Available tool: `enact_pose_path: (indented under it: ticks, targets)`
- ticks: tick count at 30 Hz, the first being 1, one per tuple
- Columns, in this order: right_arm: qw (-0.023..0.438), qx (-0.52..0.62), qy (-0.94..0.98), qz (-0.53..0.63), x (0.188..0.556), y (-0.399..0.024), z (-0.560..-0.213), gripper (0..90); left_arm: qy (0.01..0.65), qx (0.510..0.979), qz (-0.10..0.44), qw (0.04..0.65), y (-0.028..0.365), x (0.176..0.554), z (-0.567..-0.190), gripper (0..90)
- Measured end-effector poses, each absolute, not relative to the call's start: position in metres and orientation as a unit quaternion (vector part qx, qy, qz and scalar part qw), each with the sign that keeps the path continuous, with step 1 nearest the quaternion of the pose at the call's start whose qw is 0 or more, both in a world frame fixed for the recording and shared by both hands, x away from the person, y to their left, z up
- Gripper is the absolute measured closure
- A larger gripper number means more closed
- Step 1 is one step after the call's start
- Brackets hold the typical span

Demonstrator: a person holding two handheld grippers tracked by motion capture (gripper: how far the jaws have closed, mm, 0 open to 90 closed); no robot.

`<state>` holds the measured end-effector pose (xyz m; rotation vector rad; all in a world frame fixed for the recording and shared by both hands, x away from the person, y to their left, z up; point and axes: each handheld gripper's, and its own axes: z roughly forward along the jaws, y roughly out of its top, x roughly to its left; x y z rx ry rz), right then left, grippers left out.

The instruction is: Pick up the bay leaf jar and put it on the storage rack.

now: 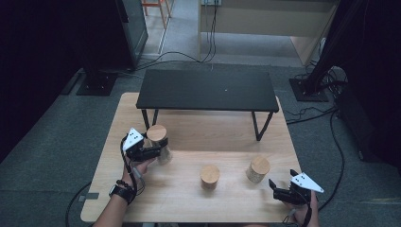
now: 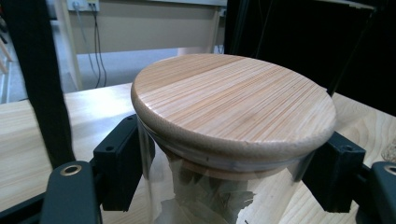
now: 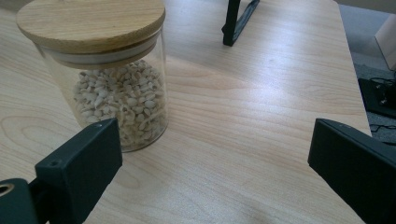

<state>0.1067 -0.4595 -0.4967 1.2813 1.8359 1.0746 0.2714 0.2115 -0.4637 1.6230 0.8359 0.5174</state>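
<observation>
Nearest us, our left gripper [image 1: 150, 152] is clamped on the glass jar with the wooden lid [image 1: 159, 143], which stands at the left of the wooden table [image 1: 213, 208], just in front of the black shelf [image 1: 207, 90]. In the left gripper view the two black pads [image 2: 120, 164] press the glass wall just under the lid [image 2: 233, 100], one on each side, with dark dried leaves inside. We judge the step in hand to be lifting this jar, probably toward the shelf. To do it well we should keep the grip square on the glass and not on the lid, which may sit loose, lift straight up and hold the jar upright, since smooth glass can slip between pads.

Our right gripper [image 1: 283, 189] rests at the table's near right corner with its jaws spread wide and nothing between them. Just ahead of it stands the jar of pale grains [image 3: 105, 84]; a third lidded jar [image 1: 209, 176] stands mid-table.

Farther off, the shelf's left legs [image 1: 148, 117] stand just behind our jar, and its top edge overhangs it. We judge that the likeliest thing to catch on, so we should clear that edge before moving forward.
</observation>
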Motion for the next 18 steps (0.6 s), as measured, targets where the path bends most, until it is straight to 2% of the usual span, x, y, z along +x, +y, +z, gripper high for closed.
enact_pose_path:
  ticks: [18]
  targets:
    - [0.324, 0.489, 0.699, 0.409, 0.106, -0.459, -0.497, 2.8, 0.352, 0.7, 0.245, 0.571, 0.197, 0.25, -0.411, 24.3]
